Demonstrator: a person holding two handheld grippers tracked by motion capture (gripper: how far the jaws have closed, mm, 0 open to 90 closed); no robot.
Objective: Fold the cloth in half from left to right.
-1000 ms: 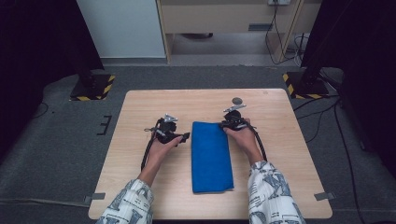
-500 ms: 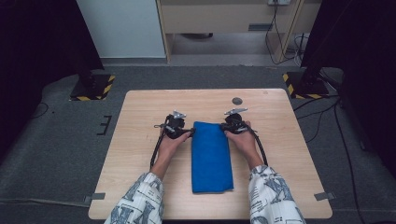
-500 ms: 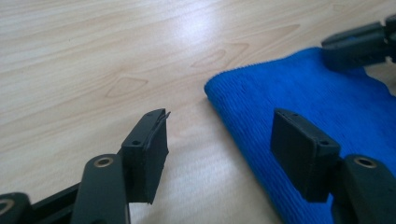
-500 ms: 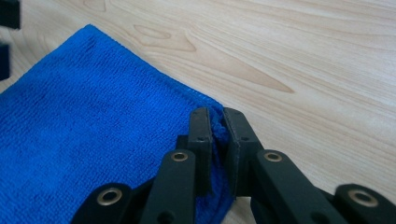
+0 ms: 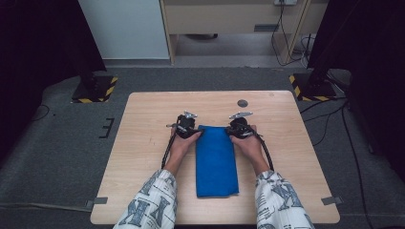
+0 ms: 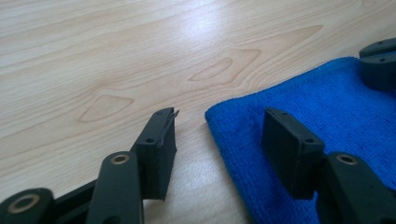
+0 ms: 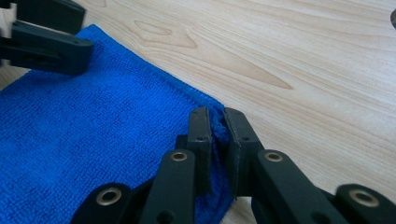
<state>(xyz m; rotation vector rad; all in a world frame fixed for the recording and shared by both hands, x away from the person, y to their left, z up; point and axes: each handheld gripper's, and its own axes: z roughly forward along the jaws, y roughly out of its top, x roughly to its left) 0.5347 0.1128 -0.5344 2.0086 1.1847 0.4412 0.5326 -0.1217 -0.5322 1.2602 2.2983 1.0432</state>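
A folded blue cloth [image 5: 217, 162] lies as a long strip in the middle of the wooden table [image 5: 143, 143]. My left gripper [image 5: 197, 130] is at the cloth's far left corner. In the left gripper view its jaws [image 6: 219, 123] stand apart and have just been closing, one on bare wood and one over the blue cloth [image 6: 327, 107], with the corner between them and no pad pressing. My right gripper [image 5: 231, 130] is at the far right corner. In the right gripper view its jaws [image 7: 218, 123] are shut on the hem of the blue cloth [image 7: 93, 140].
A small dark round disc [image 5: 242, 103] sits on the table beyond the right gripper. Black stands with yellow-and-black striped bases [image 5: 93, 90] flank the table's far corners on the floor. Bare wood lies to either side of the cloth.
My left hand has moved right and slightly down to the cloth's far left corner, and its jaws have narrowed. The right hand has stayed in place on its corner.
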